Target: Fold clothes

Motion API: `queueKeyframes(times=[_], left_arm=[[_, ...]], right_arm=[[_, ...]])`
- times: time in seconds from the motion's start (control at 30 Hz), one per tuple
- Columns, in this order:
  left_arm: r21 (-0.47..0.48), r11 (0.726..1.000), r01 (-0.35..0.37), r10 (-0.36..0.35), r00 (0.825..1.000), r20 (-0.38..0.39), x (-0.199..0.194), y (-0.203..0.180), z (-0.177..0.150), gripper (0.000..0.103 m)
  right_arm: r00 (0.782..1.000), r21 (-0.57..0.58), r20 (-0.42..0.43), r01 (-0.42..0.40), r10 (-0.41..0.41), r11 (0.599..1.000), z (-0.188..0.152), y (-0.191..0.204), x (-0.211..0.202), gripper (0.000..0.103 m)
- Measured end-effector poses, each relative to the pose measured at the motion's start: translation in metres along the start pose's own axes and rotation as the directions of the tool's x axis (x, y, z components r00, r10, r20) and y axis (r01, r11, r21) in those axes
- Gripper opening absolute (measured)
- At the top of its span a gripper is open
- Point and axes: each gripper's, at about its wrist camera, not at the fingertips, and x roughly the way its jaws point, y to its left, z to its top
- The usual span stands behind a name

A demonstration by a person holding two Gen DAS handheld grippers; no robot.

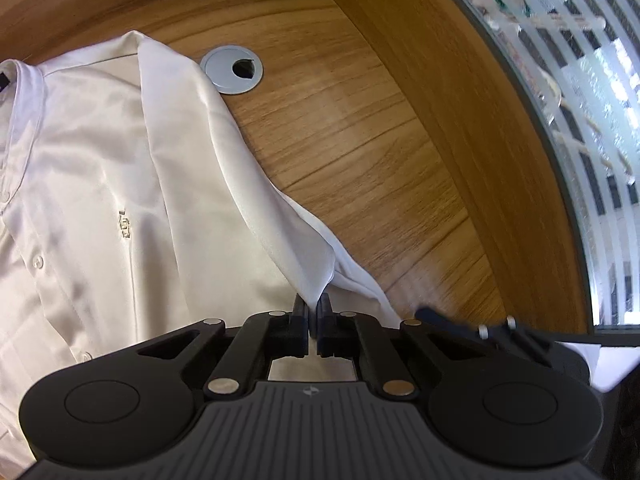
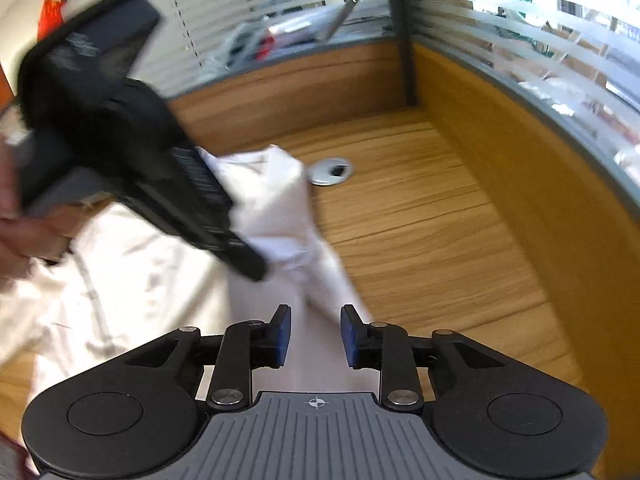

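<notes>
Left gripper (image 1: 313, 312) is pinched tight on the sleeve (image 1: 256, 184) of the shirt (image 1: 88, 184) lying on the desk (image 1: 360, 140) near its back corner, sleeve running from the grommet (image 1: 232, 69) to the fingers; right gripper (image 2: 314, 334), jaws apart and empty, hovers just beside it.

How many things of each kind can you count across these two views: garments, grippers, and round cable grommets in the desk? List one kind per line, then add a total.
Garments: 1, the white shirt
Grippers: 2, the left gripper pinching the shirt's sleeve and the right gripper with fingers apart
Cable grommets: 1, the grey grommet
Total: 4
</notes>
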Motion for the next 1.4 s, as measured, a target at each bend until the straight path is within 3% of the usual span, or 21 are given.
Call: queueKeyframes(times=[0.13,0.3,0.57,0.8,0.9,0.97,1.0,1.13,1.4], left_arm=[[-0.011,1.000,0.015,-0.014,1.000,0.010,-0.003,0.003,-0.001,0.004],[0.001,1.000,0.029,-0.029,0.999,0.027,-0.006,0.001,-0.002,0.004],[0.017,0.999,0.036,-0.037,0.999,0.040,-0.006,-0.002,0.000,0.004],[0.017,0.999,0.047,-0.047,0.998,0.028,0.003,-0.001,0.002,0.004],[0.012,0.999,0.049,-0.049,0.998,0.031,0.004,0.001,0.001,0.010],[0.007,0.999,0.054,-0.054,0.998,0.043,0.003,0.005,0.000,0.027],[0.006,0.999,0.050,-0.050,0.997,0.054,0.001,0.007,-0.001,0.031],[-0.002,1.000,0.018,-0.018,0.995,0.100,-0.007,0.019,-0.003,0.031],[-0.078,0.996,-0.038,0.048,0.990,0.134,-0.014,0.064,-0.014,0.031]], right_arm=[[1.000,-0.080,-0.025,-0.005,0.004,0.997,0.012,-0.008,0.029,0.041],[0.995,-0.180,-0.065,-0.084,0.074,0.980,0.024,-0.005,0.069,0.042],[0.992,-0.292,-0.103,-0.106,0.079,0.951,0.027,0.000,0.102,0.041],[0.999,-0.180,-0.040,-0.006,-0.001,0.984,0.041,-0.029,0.105,0.041],[0.999,-0.155,-0.045,0.020,-0.028,0.988,0.044,-0.040,0.107,0.041],[0.998,-0.145,-0.052,0.032,-0.040,0.989,0.044,-0.045,0.105,0.042],[0.998,-0.136,-0.055,0.033,-0.040,0.990,0.044,-0.048,0.105,0.042],[0.996,-0.123,-0.061,0.062,-0.070,0.991,0.045,-0.051,0.095,0.050],[0.988,-0.117,-0.070,0.125,-0.134,0.985,0.044,-0.046,0.069,0.050]])
